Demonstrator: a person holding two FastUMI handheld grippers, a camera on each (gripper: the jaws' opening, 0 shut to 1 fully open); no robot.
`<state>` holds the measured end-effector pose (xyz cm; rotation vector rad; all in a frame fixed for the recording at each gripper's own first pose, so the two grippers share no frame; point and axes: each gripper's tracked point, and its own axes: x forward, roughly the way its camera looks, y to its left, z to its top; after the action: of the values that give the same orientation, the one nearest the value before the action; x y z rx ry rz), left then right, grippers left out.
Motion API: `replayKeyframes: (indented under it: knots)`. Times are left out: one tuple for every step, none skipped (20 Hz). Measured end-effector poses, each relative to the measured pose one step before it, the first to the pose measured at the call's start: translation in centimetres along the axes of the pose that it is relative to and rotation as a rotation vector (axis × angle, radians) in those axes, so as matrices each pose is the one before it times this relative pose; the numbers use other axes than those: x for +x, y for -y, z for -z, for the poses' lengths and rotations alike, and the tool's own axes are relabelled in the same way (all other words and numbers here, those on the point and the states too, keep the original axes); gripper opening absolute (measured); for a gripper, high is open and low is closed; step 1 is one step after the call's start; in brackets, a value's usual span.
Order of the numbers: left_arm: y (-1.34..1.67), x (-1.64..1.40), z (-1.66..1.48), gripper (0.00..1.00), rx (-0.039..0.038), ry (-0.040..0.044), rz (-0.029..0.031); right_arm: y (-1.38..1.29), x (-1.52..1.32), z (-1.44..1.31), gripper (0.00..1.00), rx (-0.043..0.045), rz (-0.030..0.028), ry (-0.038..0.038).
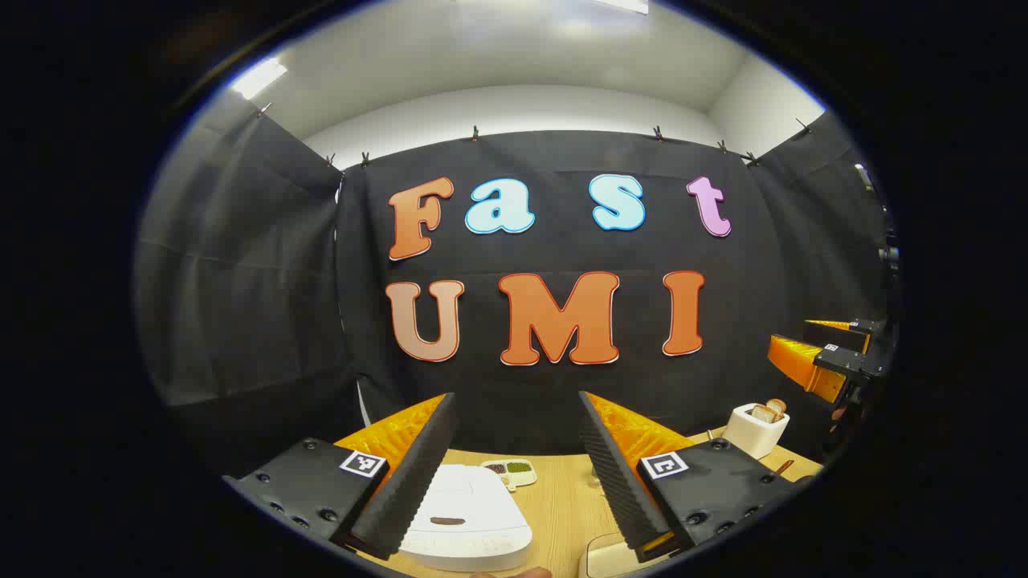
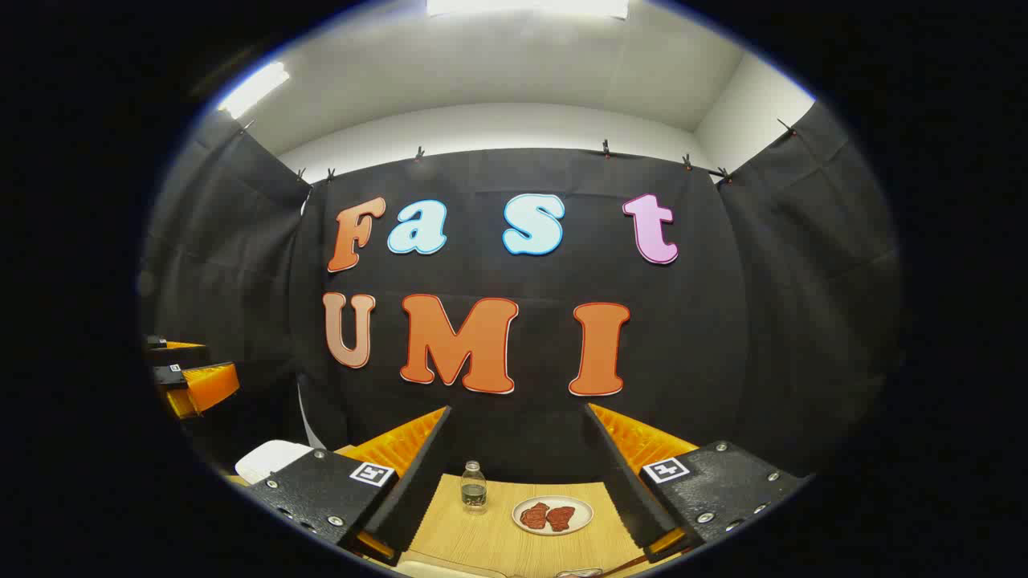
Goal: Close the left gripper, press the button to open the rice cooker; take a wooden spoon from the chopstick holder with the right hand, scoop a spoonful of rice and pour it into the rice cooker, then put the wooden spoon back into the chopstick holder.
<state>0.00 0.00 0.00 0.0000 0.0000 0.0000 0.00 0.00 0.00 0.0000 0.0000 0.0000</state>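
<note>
the left gripper (image 1: 514, 474) is held wide above the shut rice cooker (image 1: 466, 518) — it should be closed first, then pressed squarely on the button (image 1: 447, 521) — right gripper (image 2: 518, 482) also wide

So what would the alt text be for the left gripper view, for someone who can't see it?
The left gripper is held open above a wooden table, its two fingers framing a closed white rice cooker just below. Behind it sit a small divided dish of beans and, to the right, a white toaster with bread, and the right gripper farther right.
</note>
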Motion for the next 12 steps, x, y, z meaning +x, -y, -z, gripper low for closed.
replayKeyframes:
  knots:
    - [0.084, -0.027, 0.232, 1.0, 0.00315, -0.00731, 0.00109, 0.164, 0.04, -0.059, 0.97, 0.00069, 0.00238, 0.00023]
    - [0.072, -0.031, -0.224, 0.99, -0.00303, 0.00124, 0.00275, 0.036, 0.06, -0.029, 0.96, 0.00203, -0.00075, 0.00155]
    - [-0.017, -0.053, -0.06, 0.99, -0.00192, -0.00001, -0.00103, -0.158, 0.2, 0.084, 1.0, 0.00275, -0.00067, -0.00193]
    - [-0.095, -0.099, 0.042, 0.99, 0.00112, 0.00138, -0.006, 0.02, 0.052, 0.191, 1.0, 0.00337, -0.00221, -0.00593]
    - [-0.044, -0.135, -0.111, 0.99, 0.00128, 0.00249, -0.00508, -0.062, 0.008, 0.135, 1.0, 0.00313, -0.00525, -0.00368]
    - [-0.161, -0.186, -0.081, 0.99, 0.00092, 0.00164, -0.00354, 0.002, 0.046, 0.01, 1.0, 0.00173, -0.00377, -0.00261]
    - [-0.011, -0.042, 0.06, 0.99, 0.00093, -0.0012, -0.00141, -0.024, 0.01, 0.031, 1.0, 0.0004, -0.0043, -0.0008]
    - [0.052, -0.058, 0.076, 1.0, 0.00073, -0.00013, -0.00336, -0.094, 0.18, -0.015, 1.0, -0.0019, -0.00656, -0.00023]
    - [-0.085, -0.005, 0.113, 1.0, 0.00146, -0.00541, -0.00088, -0.16, 0.038, 0.157, 0.97, -0.00161, -0.00682, -0.00311]
    - [-0.243, 0.051, 0.402, 0.99, 0.00177, -0.01705, -0.00472, 0.135, 0.106, 0.046, 0.97, 0.00007, -0.00099, -0.0026]
    - [-0.387, 0.162, 0.297, 1.0, -0.00649, -0.00874, -0.01069, 0.07, 0.137, 0.067, 1.0, -0.00122, -0.00034, -0.00112]
    - [-0.346, 0.165, 0.061, 1.0, -0.00791, -0.00732, -0.00544, 0.148, 0.05, -0.011, 0.97, -0.00118, 0.00444, -0.00031]
